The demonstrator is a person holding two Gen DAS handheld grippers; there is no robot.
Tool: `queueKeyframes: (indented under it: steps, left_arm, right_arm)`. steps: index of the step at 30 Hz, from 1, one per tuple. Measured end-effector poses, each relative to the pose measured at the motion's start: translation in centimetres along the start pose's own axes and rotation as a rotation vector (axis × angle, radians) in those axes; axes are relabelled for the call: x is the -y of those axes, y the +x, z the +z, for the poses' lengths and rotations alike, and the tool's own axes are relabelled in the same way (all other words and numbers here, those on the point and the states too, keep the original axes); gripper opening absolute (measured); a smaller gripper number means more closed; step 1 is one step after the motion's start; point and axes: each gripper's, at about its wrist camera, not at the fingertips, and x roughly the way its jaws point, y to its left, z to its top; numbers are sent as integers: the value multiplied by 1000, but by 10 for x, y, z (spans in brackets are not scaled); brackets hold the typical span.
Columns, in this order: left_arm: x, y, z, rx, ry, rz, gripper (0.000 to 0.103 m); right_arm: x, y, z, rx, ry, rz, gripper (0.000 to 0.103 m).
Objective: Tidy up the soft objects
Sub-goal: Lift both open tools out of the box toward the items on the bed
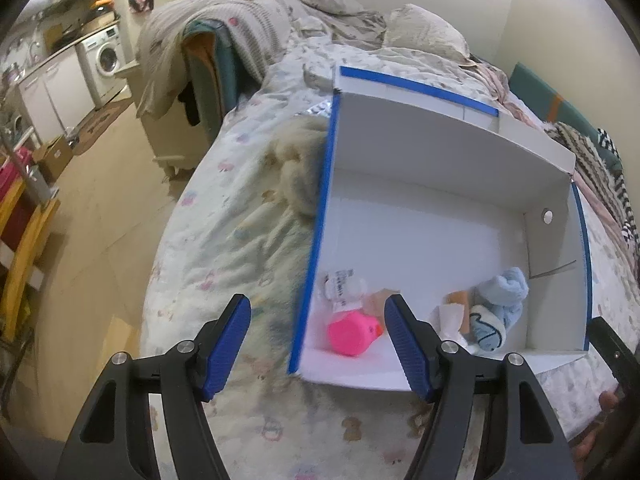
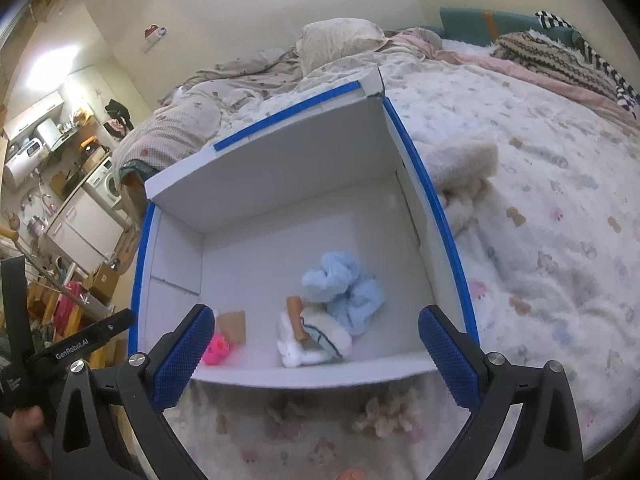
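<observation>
Inside the white box (image 2: pixel 280 184), near its front wall, lie a pink toy (image 1: pixel 352 332) and a blue plush (image 2: pixel 340 284). Both the left gripper (image 1: pixel 318 344) and right gripper (image 2: pixel 316 356) hang wide open, empty. Next is probably the cream plush (image 2: pixel 464 172) on the bed beside the box's right wall, needing a reach over.
</observation>
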Motion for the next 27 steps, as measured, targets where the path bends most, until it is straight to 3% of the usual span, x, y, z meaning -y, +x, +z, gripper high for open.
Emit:
queueKeyframes:
  steps: [11, 19, 27]
  left_arm:
    - [-18, -9, -20, -16, -18, 38, 67]
    - [-24, -5, -38, -69, -55, 47, 67]
    - [-14, 0, -51, -101, -24, 58, 67]
  right_arm:
    - [6, -12, -15, -16, 11, -16, 103]
    - [13, -10, -26, -71, 53, -20, 103]
    - [14, 1, -33, -132, 65, -21, 103]
